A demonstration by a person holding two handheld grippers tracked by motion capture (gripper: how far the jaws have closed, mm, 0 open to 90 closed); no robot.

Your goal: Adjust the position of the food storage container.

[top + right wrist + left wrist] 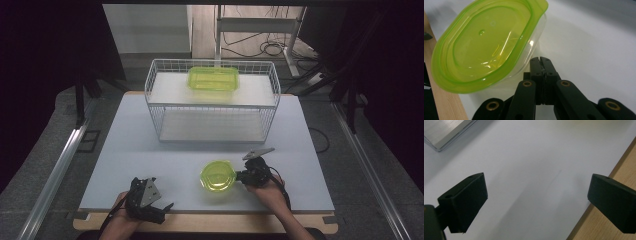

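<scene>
Two green-lidded containers sit on one pale table [150,150]. Largest on that table is the white wire rack [212,100], standing at the far middle, with a rectangular container [213,78] on its upper shelf, clear-bodied under a translucent lime lid. Nearer the person than the rack, slightly right of its centre, lies the round container [218,176]: a clear tub with a glossy lime-green lid whose rim flares outward and carries a small tab. The right gripper [246,176] sits just beside that tub on its right, jaws pressed together at the tub's edge; whether they pinch the rim cannot be told. The left gripper [162,207], well left of the rack's front corner at the table's near edge, has its jaws spread wide over bare tabletop.
</scene>
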